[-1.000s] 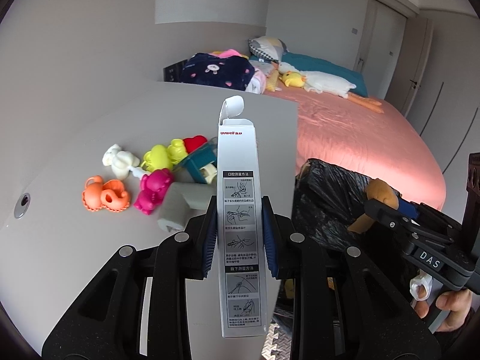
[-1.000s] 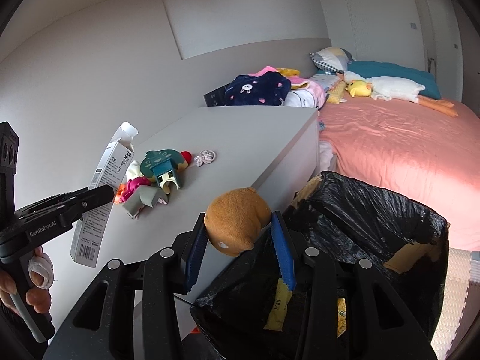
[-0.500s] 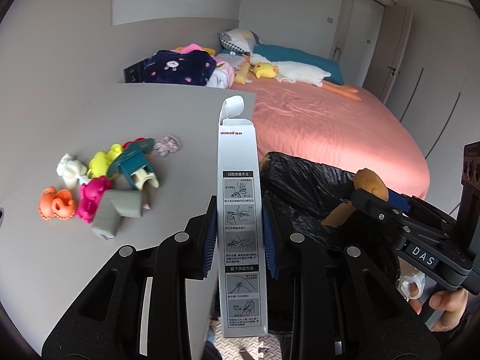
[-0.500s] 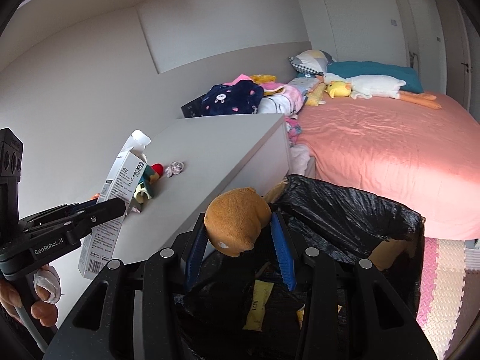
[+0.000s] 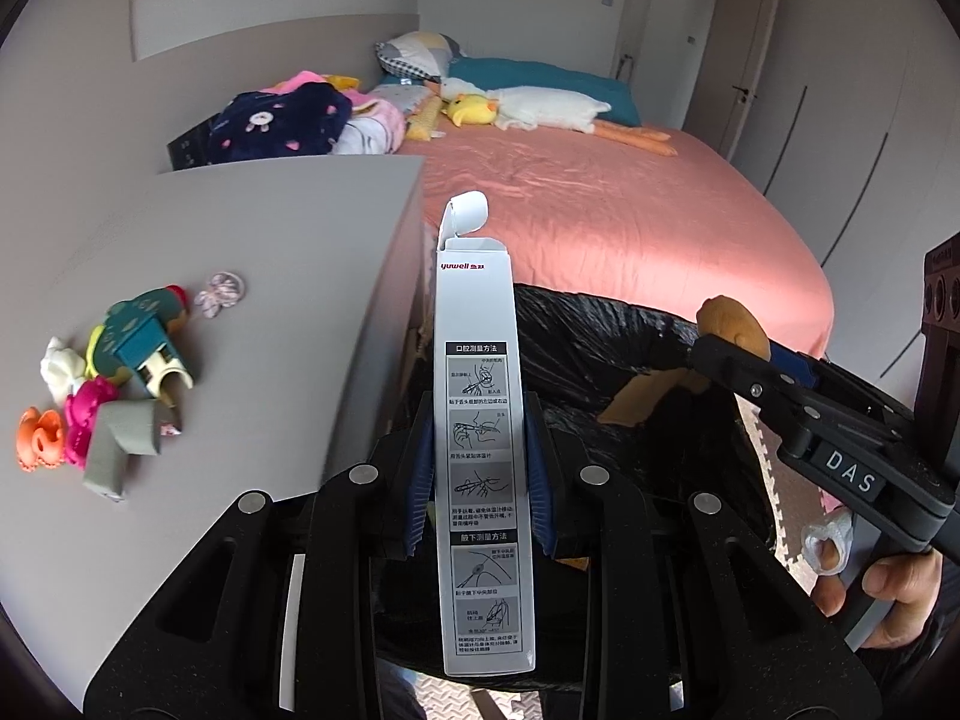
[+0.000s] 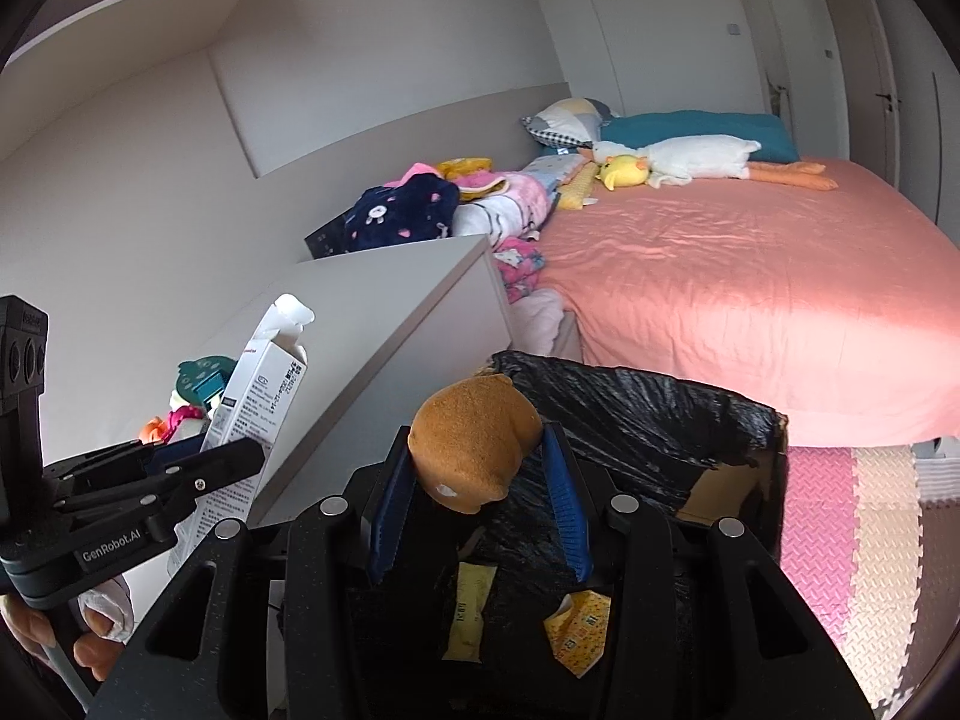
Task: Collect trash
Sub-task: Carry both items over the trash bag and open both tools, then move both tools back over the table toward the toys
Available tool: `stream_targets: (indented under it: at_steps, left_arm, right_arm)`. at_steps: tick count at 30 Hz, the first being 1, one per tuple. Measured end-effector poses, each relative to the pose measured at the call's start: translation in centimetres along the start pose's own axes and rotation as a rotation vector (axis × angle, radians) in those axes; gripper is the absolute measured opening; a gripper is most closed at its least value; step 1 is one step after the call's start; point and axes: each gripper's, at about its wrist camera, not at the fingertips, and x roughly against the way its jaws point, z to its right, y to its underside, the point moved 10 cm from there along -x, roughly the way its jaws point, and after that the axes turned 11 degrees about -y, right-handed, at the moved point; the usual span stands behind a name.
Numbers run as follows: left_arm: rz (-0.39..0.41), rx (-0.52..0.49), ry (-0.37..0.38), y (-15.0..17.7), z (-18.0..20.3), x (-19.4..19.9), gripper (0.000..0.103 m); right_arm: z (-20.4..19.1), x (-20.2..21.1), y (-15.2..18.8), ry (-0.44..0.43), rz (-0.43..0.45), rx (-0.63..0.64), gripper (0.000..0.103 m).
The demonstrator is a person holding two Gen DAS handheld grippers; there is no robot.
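Bedroom with a pink-sheeted bed (image 5: 630, 210) filling the far half, plush duck and pillows at its head. Grey tabletop (image 5: 270, 276) to the left, carrying a cluster of small bright toys (image 5: 102, 384) well apart from both tools. Between tabletop edge and bed, standing on the foam-mat floor: black-lined trash bin (image 6: 660, 414), mouth open upward, yellow wrappers already lying inside.

Held over the bin's near-left side by the left gripper (image 5: 480, 480): tall white thermometer box (image 5: 480, 420), long axis along the fingers, top flap open at the far end. Jaws narrow, clamped on both long sides of the box at mid-length.

Held above the bin's mouth by the right gripper (image 6: 474, 504): brown plush ball (image 6: 474, 432), pinched between blue pads, directly over the liner's interior.

Both pieces apparently poised for release; right one judged better centred, left one closer to the rim beside the tabletop. Risk: box tipping outward onto the floor.
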Motion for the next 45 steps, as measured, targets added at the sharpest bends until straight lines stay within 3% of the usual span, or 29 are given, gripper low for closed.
stream_targets:
  at_steps: [3, 5, 6, 7, 8, 15, 25, 45]
  left_arm:
    - [-0.01, -0.02, 0.013, 0.0, 1.0, -0.5, 0.027]
    - [-0.023, -0.031, 0.028, 0.2, 1.6, -0.8, 0.029]
    - [-0.038, -0.035, 0.039, 0.3, 1.9, -1.1, 0.051]
    - [-0.056, -0.039, 0.046, 0.5, 2.1, -1.4, 0.072]
    - [-0.066, -0.041, 0.05, 0.7, 2.2, -1.6, 0.096]
    - [-0.068, -0.032, 0.018, 1.0, 1.6, -2.3, 0.097]
    - [-0.061, -0.003, -0.026, 1.0, -1.0, -2.2, 0.097]
    - [-0.044, 0.085, -0.113, 2.0, -9.2, -0.4, 0.097]
  right_arm:
    - [1.1, 0.3, -0.1, 0.017, 0.003, -0.017, 0.044]
    - [1.9, 0.6, -0.1, 0.028, 0.011, -0.045, 0.058]
    - [2.4, 0.8, -0.2, 0.041, 0.024, -0.066, 0.081]
    - [2.9, 1.1, -0.3, 0.062, 0.036, -0.085, 0.09]
    - [3.5, 1.5, -0.4, 0.084, 0.048, -0.105, 0.09]
    - [5.3, 2.1, -0.5, 0.105, 0.064, -0.137, 0.091]
    - [4.3, 0.6, -0.3, 0.087, 0.035, -0.116, 0.09]
    - [-3.2, -4.8, 0.4, -0.013, -0.041, -0.031, 0.09]
